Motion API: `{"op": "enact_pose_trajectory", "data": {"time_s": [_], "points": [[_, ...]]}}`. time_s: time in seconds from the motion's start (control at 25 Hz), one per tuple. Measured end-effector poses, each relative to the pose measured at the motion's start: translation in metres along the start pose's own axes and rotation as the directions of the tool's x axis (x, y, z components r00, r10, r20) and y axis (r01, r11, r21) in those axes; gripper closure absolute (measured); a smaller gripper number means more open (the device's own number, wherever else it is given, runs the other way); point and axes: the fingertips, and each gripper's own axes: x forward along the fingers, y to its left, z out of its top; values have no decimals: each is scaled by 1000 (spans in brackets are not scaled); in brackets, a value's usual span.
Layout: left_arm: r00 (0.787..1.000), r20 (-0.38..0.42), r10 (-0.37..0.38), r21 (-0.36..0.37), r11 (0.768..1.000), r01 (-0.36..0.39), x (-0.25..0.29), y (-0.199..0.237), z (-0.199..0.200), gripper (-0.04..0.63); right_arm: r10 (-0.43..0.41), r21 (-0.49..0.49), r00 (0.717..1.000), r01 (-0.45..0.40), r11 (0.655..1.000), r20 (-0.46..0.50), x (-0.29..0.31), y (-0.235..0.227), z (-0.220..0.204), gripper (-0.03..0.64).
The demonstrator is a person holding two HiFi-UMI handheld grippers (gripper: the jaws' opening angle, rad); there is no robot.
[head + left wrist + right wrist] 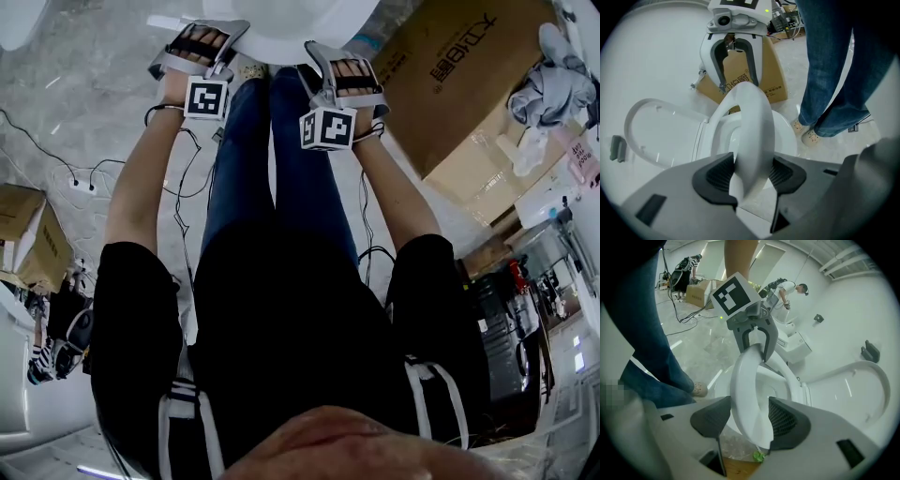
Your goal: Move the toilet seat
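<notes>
Both arms extend forward from the shoulders, nearly parallel, with the elbows almost straight. The left forearm (141, 192) and right forearm (398, 197) are bare below short black sleeves (131, 281). Each hand sits behind its marker cube (206, 97) and is largely hidden by it. The left gripper (751, 174) points steeply downward, its two dark ribbed pads (717, 174) pressed on opposite faces of the toilet seat (752, 119). The right gripper (750, 422) is angled alike, its jaws closed on the same seat from the opposite side.
</notes>
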Motion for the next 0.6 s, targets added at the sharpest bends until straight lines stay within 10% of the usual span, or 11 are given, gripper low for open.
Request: {"op": "enact_pose_trajectory", "data": {"time_s": [0.6], "points": [[1000, 16, 7, -33, 999, -6, -35, 57, 16, 396, -16, 29, 1000, 16, 999, -20, -31, -33, 4, 348]]}}
